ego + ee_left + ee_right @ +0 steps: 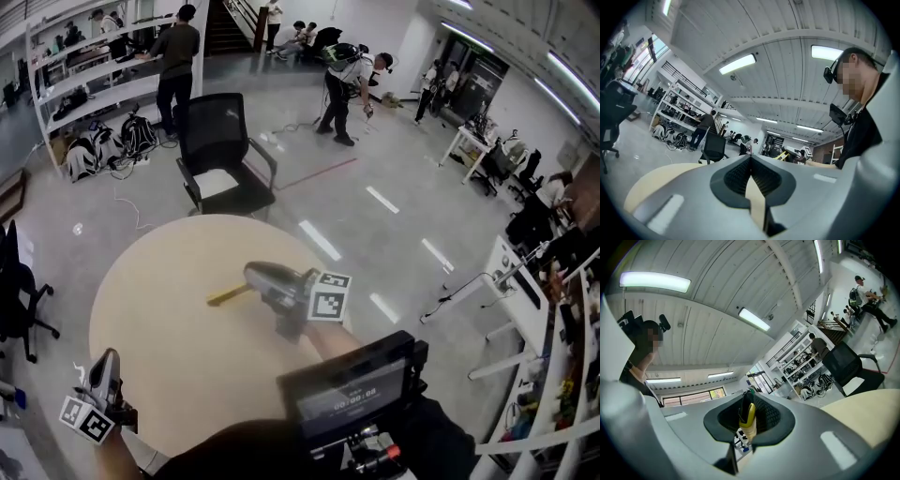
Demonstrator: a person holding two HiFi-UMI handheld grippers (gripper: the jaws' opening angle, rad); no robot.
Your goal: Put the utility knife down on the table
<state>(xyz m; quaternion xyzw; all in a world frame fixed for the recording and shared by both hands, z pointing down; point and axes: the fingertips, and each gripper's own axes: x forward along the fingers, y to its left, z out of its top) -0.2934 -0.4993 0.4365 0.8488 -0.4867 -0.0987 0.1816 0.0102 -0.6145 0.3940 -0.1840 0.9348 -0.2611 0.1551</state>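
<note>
Screen (354,392): dark, at your chest.
Right gripper (255,277): clamps yellow utility knife (228,296) over round table (159,309).
Left gripper (109,361): jaws together, empty, at table's near-left edge.

I stand in a large open workroom. Its glossy grey floor (375,159) reflects the strip lights (736,63) and carries a thin red line (319,175). Beyond my round beige surface (159,319) stands a black office chair (220,150). White shelving (89,80) lines the far left, with bags (108,141) heaped beneath it and a person (176,61) facing it. A staircase (225,26) rises behind. White desks (511,272) crowd the right side. The ceiling (787,56) is ribbed white panelling.
</note>
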